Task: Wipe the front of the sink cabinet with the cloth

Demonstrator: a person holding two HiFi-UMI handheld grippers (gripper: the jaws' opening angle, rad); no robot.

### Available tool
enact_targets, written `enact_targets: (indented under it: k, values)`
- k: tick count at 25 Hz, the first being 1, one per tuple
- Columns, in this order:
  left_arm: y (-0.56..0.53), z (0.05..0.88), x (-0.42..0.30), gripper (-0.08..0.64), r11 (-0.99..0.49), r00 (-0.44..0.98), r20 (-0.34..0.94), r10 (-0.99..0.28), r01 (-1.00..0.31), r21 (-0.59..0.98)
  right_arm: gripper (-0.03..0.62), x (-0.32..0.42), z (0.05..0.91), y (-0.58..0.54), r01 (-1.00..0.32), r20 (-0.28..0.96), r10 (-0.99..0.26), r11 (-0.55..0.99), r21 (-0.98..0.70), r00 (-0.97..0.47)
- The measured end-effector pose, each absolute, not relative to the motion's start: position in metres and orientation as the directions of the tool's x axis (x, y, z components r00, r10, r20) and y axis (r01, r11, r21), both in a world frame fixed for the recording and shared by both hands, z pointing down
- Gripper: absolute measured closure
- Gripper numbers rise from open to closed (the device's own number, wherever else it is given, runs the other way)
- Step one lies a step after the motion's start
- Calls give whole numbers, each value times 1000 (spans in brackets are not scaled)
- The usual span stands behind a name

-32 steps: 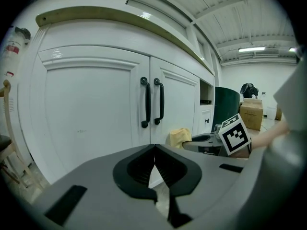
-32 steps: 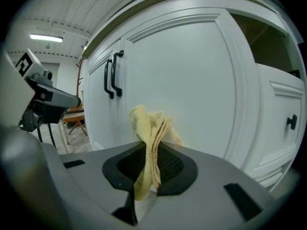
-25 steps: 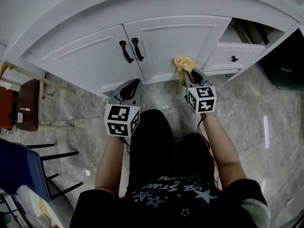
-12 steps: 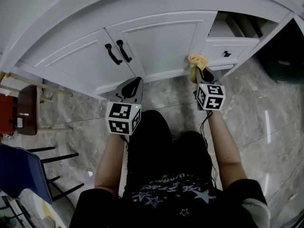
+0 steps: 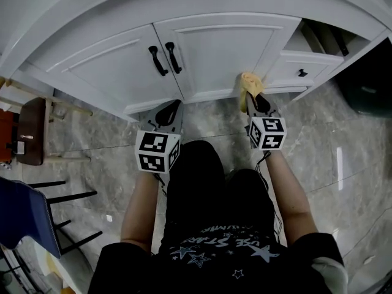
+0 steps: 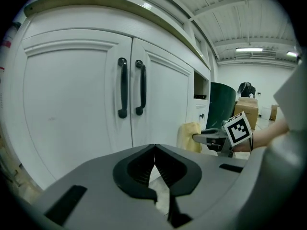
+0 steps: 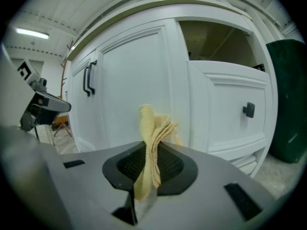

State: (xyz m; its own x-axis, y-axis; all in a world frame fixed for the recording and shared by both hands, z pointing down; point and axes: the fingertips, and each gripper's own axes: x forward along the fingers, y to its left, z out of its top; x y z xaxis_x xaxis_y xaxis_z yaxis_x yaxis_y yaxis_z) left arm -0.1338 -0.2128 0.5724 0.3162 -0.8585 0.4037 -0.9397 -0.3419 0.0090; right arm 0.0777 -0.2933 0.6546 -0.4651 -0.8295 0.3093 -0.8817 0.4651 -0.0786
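The white sink cabinet [image 5: 220,48] has two doors with black handles [image 5: 165,59]. A crumpled yellow cloth [image 5: 250,83] is pinched in my right gripper [image 5: 254,100], which is shut on it. The cloth [image 7: 152,128] sticks up from between the jaws, at the lower right edge of the right door, beside the drawer [image 7: 230,114]. My left gripper [image 5: 168,112] is shut and holds nothing; it hovers low in front of the doors. The left gripper view shows its jaws [image 6: 154,152] closed below the handles [image 6: 132,87], with the cloth [image 6: 188,135] off to the right.
An open shelf [image 5: 318,38] sits above the drawer with its black knob [image 5: 302,73]. A dark green bin [image 5: 367,78] stands to the right. A wooden stool [image 5: 33,130] and a blue chair [image 5: 27,216] stand on the marble floor [image 5: 98,158] at the left.
My right gripper carried the cloth rightward along the bottom of the right door, then back a little to the left. The left gripper has hardly moved.
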Motion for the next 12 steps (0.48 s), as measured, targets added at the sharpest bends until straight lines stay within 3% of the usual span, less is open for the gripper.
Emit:
enact_targets:
  k: [12]
  values:
    - [-189, 602, -189, 543, -269, 248, 442, -862, -963, 16, 531, -84, 691, -254, -682, 293, -656, 731, 20, -695]
